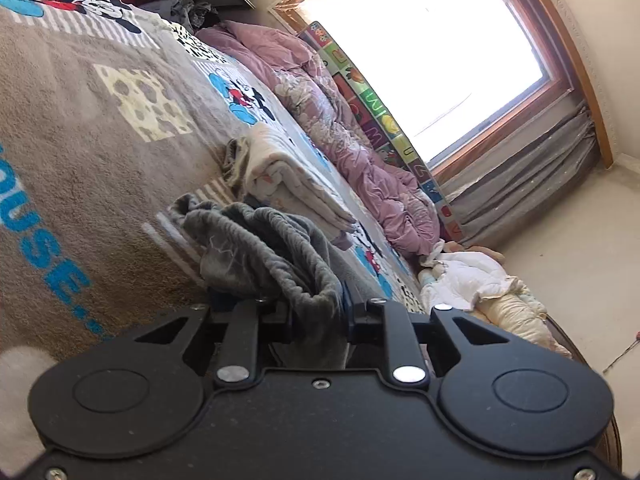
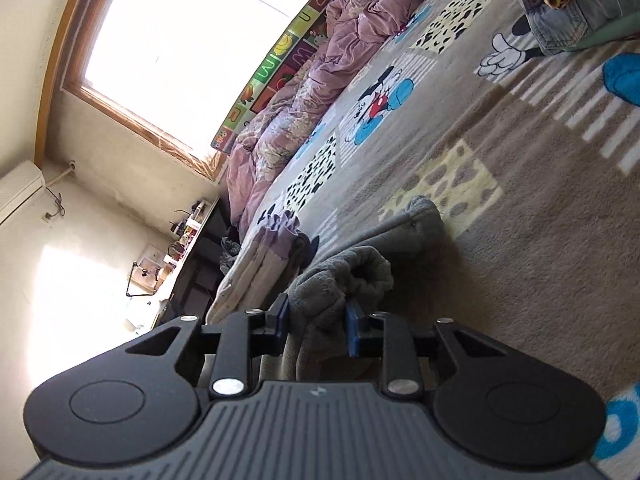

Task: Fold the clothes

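- Claws: my left gripper [image 1: 316,312] and right gripper [image 2: 316,322] each pinch the grey fleece garment [image 1: 272,256].
- Cartoon-print blanket [image 1: 80,168] lies beneath; window [image 1: 420,52] ahead.

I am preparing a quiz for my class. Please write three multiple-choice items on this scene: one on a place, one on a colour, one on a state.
1. Where does the folded cream blanket lie?
A. on the bed
B. on the windowsill
C. on a chair

2. What colour is the garment in the tongs?
A. red
B. grey
C. white

3. How are the left tongs?
A. wide open, empty
B. out of view
C. shut on the garment

Key: A, the blanket rests on the bed; B, the garment is grey; C, the left tongs pinch it.
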A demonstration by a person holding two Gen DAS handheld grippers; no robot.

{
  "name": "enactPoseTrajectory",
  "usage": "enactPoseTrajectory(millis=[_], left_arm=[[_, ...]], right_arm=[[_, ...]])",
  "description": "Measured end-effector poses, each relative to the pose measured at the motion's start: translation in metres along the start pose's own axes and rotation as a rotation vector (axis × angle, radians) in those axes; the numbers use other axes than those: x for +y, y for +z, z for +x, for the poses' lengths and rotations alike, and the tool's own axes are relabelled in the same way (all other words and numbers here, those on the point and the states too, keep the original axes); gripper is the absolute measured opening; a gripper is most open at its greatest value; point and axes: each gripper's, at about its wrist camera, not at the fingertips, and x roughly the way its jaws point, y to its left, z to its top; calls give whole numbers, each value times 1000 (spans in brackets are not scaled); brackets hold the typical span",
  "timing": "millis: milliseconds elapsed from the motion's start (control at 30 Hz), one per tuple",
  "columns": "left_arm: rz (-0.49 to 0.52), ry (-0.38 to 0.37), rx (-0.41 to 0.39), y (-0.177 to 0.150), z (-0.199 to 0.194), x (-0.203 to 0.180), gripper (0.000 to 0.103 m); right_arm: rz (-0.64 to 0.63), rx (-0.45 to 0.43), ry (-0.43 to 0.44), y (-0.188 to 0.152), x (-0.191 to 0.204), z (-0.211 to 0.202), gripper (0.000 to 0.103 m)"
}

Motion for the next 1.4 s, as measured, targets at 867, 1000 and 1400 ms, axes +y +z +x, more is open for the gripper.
enactPoseTrajectory(millis=[867,1000,1400], left_arm=[[-27,237,129,-54,-82,56,66],[-2,237,141,-61,-71,52,66],[84,141,219,-65,-83,33,23]], right_arm=[[78,-24,-158,-86,-86,-126,64],[40,-4,-176,-83,-82,-106,68],[-25,-120,-94,-58,-38,-150,29]])
